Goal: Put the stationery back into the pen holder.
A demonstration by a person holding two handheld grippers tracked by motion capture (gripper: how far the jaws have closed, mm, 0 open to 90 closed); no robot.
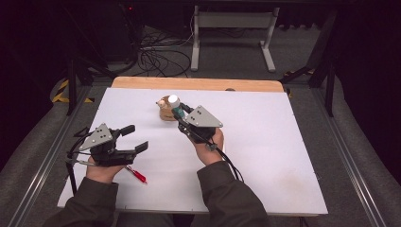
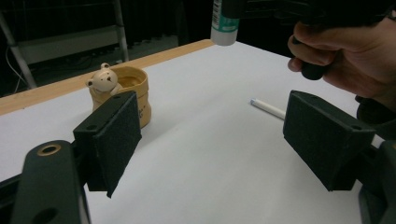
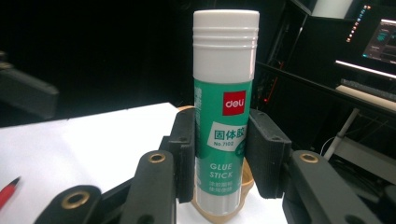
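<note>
Overhead light brightens the white table (image 1: 265, 156) against dark surroundings; shadows soft, pictures slightly grainy and blurred.

Dark room. Grey carpet floor (image 1: 302, 56). White bench (image 1: 265, 156) with wooden far edge. White metal frame (image 1: 231, 21) behind, black cables (image 1: 161, 59) on floor. Lit screen (image 3: 380, 39) glows.

Glue stick (image 1: 174, 105) in right tool (image 1: 182, 115) above bear pot (image 1: 165, 111) — pen (image 1: 136, 174) beside left tool (image 1: 135, 138).

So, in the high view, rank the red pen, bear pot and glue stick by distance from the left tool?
1. Red pen: on the white board just right of the left tool, towards the person.
2. Bear pot: farther up the board, right.
3. Glue stick: beside the pot, in the right tool.
</note>
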